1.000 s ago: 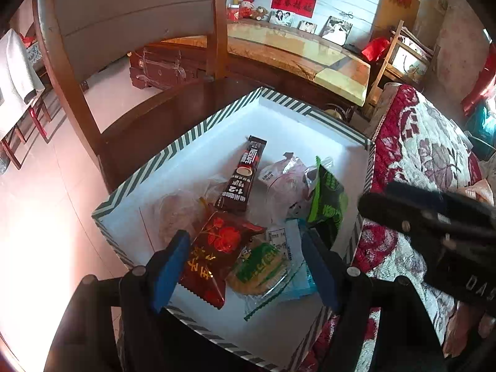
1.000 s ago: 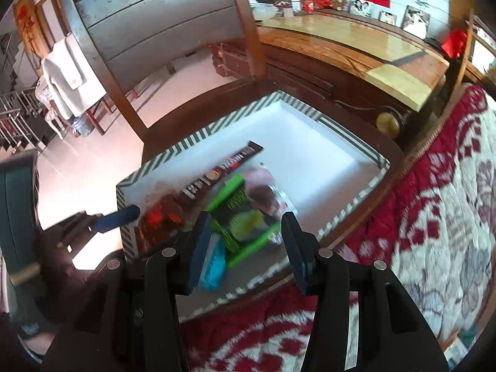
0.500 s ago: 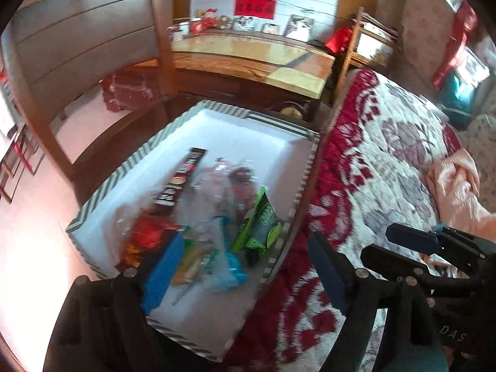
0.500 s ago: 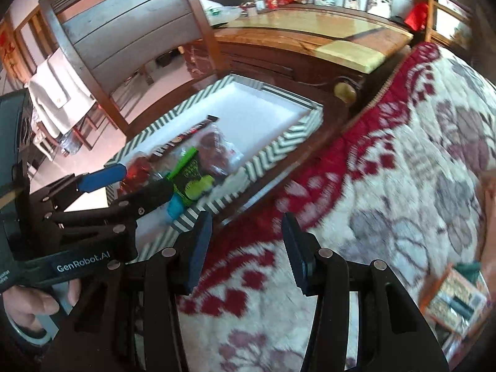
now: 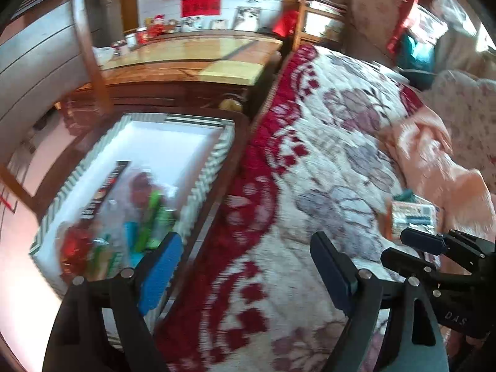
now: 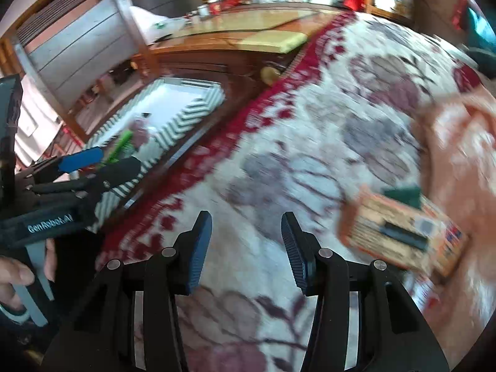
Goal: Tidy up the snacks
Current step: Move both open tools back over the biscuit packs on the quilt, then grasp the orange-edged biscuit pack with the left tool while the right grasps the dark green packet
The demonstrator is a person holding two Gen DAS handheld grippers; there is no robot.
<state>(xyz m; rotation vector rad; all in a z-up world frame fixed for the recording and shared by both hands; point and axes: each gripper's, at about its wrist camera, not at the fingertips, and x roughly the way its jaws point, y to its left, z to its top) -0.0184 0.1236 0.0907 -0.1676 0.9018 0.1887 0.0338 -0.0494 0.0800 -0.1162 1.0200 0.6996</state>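
A white box with a green-striped rim (image 5: 201,179) sits on a wooden chair at the left; it also shows in the right wrist view (image 6: 186,114). Several snack packets (image 5: 136,217) lie in its near end, blurred. An orange snack box (image 6: 403,235) lies on the floral quilt (image 6: 294,142), right of my right gripper (image 6: 246,248), which is open and empty above the quilt. The same box shows in the left wrist view (image 5: 412,217). My left gripper (image 5: 245,266) is open and empty, over the box's near corner and the quilt's edge.
A wooden chair back (image 5: 86,46) rises behind the white box. A wooden cabinet with a glossy top (image 5: 192,59) stands beyond it. A pink blanket (image 5: 434,161) lies on the bed at the right. The other gripper's fingers (image 5: 427,245) cross the left wrist view's right side.
Both grippers have swung right, away from the white box and out over the quilt. The orange snack box has come into view. Both grippers stay open and empty.
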